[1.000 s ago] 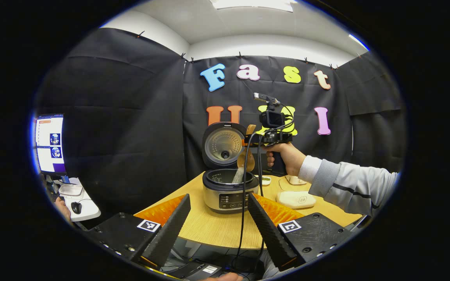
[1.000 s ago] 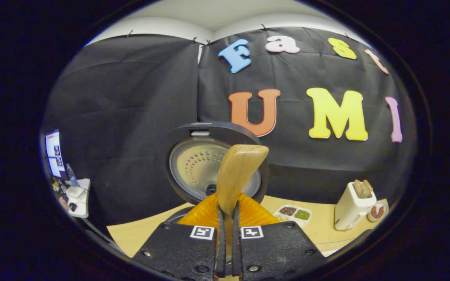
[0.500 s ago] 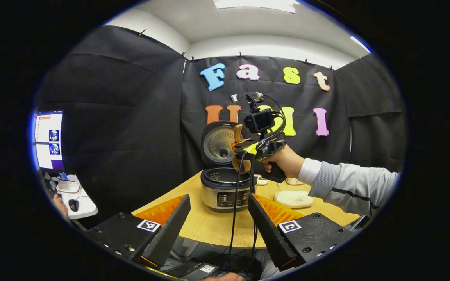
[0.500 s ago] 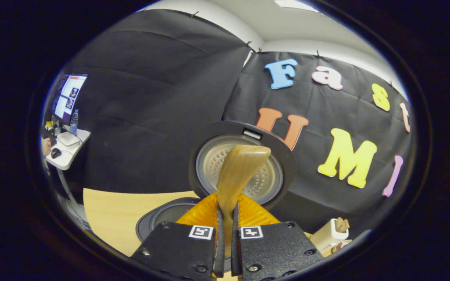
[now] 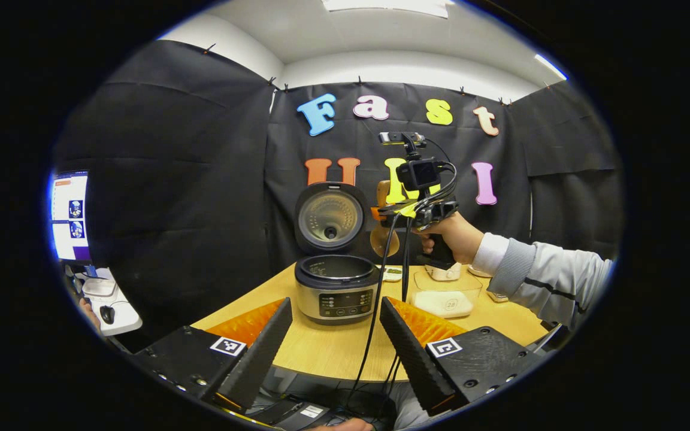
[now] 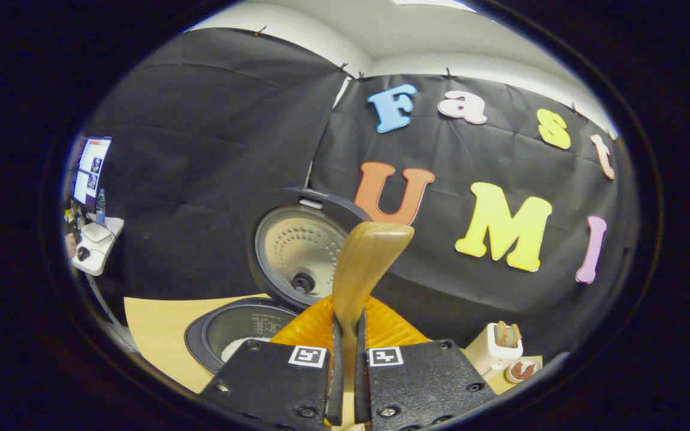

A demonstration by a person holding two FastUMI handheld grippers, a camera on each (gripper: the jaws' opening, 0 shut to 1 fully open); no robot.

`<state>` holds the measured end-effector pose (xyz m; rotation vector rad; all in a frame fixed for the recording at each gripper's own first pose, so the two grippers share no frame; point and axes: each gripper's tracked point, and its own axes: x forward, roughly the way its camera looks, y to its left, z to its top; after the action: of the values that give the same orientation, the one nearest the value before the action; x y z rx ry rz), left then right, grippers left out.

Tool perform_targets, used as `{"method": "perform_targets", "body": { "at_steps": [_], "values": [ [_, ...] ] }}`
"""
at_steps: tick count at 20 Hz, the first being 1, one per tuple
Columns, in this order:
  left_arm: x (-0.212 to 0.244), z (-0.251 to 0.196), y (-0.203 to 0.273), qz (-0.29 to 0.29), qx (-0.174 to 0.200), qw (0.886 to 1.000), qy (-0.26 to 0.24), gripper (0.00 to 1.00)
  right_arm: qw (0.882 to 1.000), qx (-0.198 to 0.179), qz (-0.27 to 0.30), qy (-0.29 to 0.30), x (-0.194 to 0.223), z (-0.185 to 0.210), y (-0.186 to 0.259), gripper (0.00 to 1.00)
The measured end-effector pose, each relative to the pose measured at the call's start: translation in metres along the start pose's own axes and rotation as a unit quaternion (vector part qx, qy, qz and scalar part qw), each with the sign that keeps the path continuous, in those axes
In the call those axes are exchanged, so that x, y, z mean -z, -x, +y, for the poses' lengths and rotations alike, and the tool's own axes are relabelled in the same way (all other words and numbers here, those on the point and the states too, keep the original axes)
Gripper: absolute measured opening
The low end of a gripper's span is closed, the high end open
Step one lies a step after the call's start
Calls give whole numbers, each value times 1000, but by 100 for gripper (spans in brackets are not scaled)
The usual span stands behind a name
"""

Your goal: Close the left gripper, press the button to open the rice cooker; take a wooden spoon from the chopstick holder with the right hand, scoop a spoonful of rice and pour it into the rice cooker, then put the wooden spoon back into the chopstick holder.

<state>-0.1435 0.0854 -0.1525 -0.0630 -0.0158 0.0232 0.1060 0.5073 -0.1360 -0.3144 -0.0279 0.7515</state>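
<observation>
Carrying the Emptied Spoon Away from the Cooker

Judging by the white grains lying in the pot, the pour looks done, and the step in hand is the return of the wooden spoon [image 6: 364, 269]. The right tongs [image 6: 345, 383] are clenched on its handle, and its pale, smooth-grained end rises at the centre of the right gripper view. In the left gripper view the spoon's bowl [image 5: 384, 239] hangs below the right tongs [image 5: 402, 211], just right of the raised lid and above the desk [image 5: 333, 347]. The rice cooker [image 5: 336, 287] stands at mid-frame, lid upright, pot open. The left tongs [image 5: 336, 335] are released, fingers spread wide at the bottom of that frame. Next the spoon must travel to the chopstick holder [image 6: 493, 353], probably the pale container at lower right, and be lowered in upright before the tongs let go.
</observation>
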Motion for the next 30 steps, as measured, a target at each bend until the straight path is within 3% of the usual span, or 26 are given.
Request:
{"method": "perform_targets", "body": {
  "at_steps": [9, 14, 18, 24, 30],
  "values": [
    [-3, -22, -8, -9, 13, 1000, 14, 95, 994, 89, 6, -63, 29, -147, 67, 13],
    [-4, -48, -16, -15, 30, 999, 1, 95, 977, 158, 7, -140, 52, -234, 121, 13],
    [-1, -61, -20, -9, 38, 999, -8, 95, 962, 231, -11, -147, 61, -304, 174, 13],
    [-8, -79, -24, -16, 52, 999, -3, 94, 954, 271, 1, -129, 84, -348, 222, 13],
    [-15, -84, -36, -25, 54, 998, 13, 95, 948, 279, 27, -152, 124, -355, 237, 13]
  ]
}}
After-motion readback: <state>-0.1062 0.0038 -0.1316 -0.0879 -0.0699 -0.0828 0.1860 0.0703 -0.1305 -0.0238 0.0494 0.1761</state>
